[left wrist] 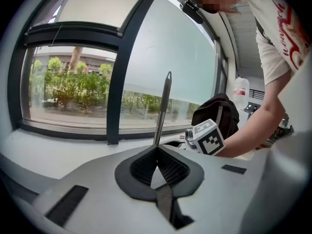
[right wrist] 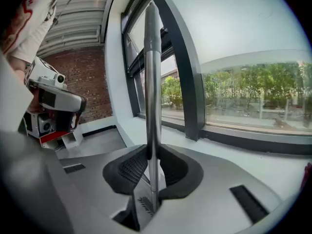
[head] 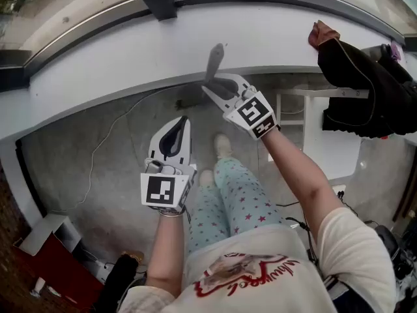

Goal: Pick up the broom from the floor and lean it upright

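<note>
The right gripper (head: pixel 215 87) was clamped on the broom handle (head: pixel 214 62), its two dark pads pressed against the thin grey pole from either side. The pole stood upright between them, just in front of the white windowsill (head: pixel 130 51), and its tip rose above the sill's edge in the head view. The brush end of the broom could not be made out in any view. The left gripper (head: pixel 184 121) was to the left of the right one and nearer the person. It was well apart from the pole, with its jaws pressed together and nothing between them. From the left gripper view the pole stood beyond the closed tips, to the right of the dark window post (left wrist: pixel 127 67), with green trees (left wrist: pixel 73 84) outside the glass. Both grippers were above a grey floor (head: pixel 85 175), where a thin cable (head: pixel 111 132) ran from the wall towards the near left. A black bag (head: pixel 365 87) sat at the far right, overhanging the sill's edge, with a white rack (head: pixel 306 113) beside and below it. A red box (head: pixel 58 266) lay at the near left. The right gripper view also showed a brick wall (right wrist: pixel 92 82) at the far left.
</note>
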The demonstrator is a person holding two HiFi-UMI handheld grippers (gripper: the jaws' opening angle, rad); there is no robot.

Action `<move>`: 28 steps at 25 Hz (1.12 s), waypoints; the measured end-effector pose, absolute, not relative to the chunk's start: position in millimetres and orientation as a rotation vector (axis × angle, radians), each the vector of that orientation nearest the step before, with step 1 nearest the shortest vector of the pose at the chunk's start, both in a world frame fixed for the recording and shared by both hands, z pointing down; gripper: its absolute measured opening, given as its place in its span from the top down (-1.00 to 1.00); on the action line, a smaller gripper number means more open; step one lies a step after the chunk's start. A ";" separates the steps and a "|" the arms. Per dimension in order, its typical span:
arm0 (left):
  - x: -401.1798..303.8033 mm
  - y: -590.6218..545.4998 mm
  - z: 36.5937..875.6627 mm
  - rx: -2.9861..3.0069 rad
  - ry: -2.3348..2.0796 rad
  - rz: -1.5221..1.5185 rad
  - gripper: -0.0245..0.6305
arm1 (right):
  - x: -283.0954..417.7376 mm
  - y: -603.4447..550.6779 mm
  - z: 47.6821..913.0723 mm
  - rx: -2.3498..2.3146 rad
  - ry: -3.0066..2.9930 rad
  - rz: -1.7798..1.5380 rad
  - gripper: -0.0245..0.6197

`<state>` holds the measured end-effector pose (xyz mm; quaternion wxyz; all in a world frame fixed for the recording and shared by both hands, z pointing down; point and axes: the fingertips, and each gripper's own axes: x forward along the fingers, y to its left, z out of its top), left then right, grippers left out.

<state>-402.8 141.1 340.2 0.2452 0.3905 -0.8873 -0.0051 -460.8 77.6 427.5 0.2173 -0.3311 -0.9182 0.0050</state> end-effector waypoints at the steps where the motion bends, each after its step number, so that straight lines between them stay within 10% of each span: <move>1: -410.6 140.9 341.0 1.052 -2.428 -0.020 0.86 | -472.5 77.4 431.2 -0.930 -2.532 -0.004 0.65; 14: -442.4 175.7 349.1 0.891 -2.470 -0.025 0.86 | -538.1 88.8 455.3 -0.951 -2.497 -0.102 0.61; 28: -398.1 218.4 334.2 0.862 -2.559 -0.037 0.86 | -460.1 51.0 408.0 -0.624 -2.680 0.128 0.36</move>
